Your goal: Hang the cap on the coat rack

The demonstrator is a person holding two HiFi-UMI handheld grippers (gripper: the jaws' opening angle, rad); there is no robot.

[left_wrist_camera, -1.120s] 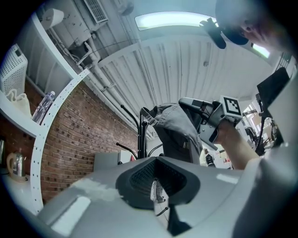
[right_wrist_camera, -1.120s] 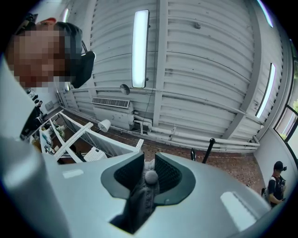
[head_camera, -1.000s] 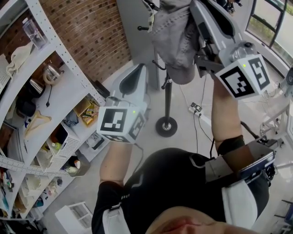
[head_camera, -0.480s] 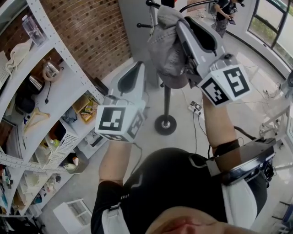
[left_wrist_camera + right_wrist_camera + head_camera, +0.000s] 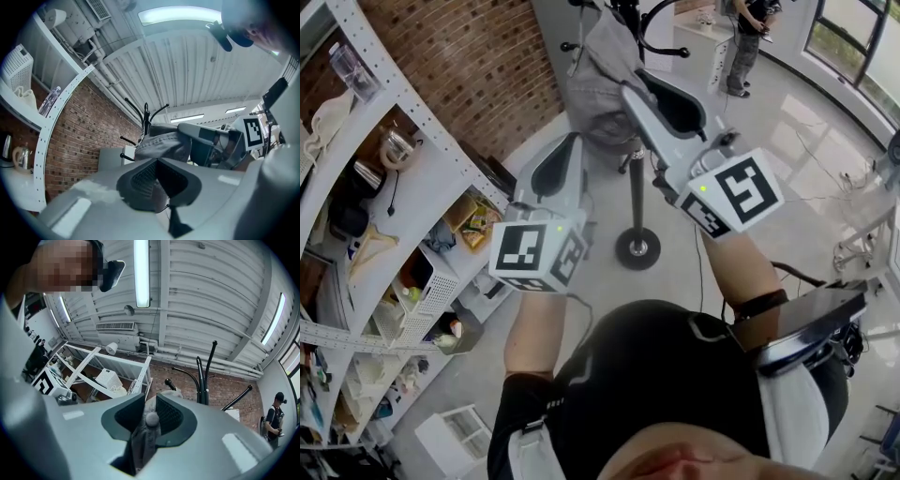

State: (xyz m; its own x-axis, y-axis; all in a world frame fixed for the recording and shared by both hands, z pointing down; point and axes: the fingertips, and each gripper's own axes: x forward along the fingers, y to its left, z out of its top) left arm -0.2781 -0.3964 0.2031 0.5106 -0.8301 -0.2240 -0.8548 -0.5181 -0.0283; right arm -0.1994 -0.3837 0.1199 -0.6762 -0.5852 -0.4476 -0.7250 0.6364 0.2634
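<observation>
My right gripper (image 5: 630, 94) is shut on a grey cap (image 5: 598, 75) and holds it up against the top of the black coat rack (image 5: 637, 187), just below its curved hooks (image 5: 661, 11). In the right gripper view the cap's fabric (image 5: 144, 439) and top button are pinched between the jaws of the right gripper (image 5: 150, 403). The rack's arms (image 5: 205, 378) rise close behind. My left gripper (image 5: 565, 155) hovers lower left of the cap, shut and empty. From the left gripper view I see the left gripper (image 5: 156, 161), the cap (image 5: 157, 143) and the rack (image 5: 146, 117) ahead.
White shelving (image 5: 427, 202) with a kettle, boxes and clutter runs down the left. A brick wall (image 5: 473, 56) stands behind it. The rack's round base (image 5: 638, 249) sits on the floor with cables beside it. A person (image 5: 741, 37) stands far back.
The right gripper has carried the cap leftward and closer to the rack's top hooks. The left gripper has stayed nearly still.
</observation>
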